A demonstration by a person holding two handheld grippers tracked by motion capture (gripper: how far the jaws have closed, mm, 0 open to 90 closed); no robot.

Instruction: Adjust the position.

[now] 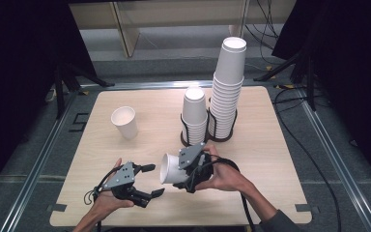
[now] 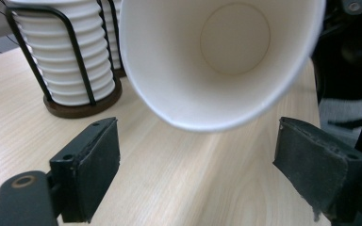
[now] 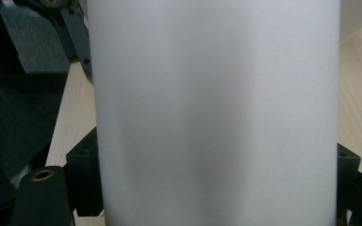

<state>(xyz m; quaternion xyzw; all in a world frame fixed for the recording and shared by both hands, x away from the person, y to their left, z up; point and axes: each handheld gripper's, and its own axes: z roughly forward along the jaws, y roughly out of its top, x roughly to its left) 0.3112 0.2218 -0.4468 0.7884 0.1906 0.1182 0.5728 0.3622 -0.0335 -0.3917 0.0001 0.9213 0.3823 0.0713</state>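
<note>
The white paper cup (image 1: 170,168) lies sideways, clamped between the right gripper (image 1: 189,170) fingers, mouth facing the left gripper (image 1: 150,180), whose fingers gape wide. Squeezing harder could crumple its thin wall.

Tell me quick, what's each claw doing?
Left claw: open, holding nothing.
Right claw: shut on the paper cup, which lies sideways, mouth toward the left claw.

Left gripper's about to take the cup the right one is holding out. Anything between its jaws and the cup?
Nothing visible. The left gripper is open, and the cup, held sideways by the right gripper, has its mouth facing it, over bare table.
</note>
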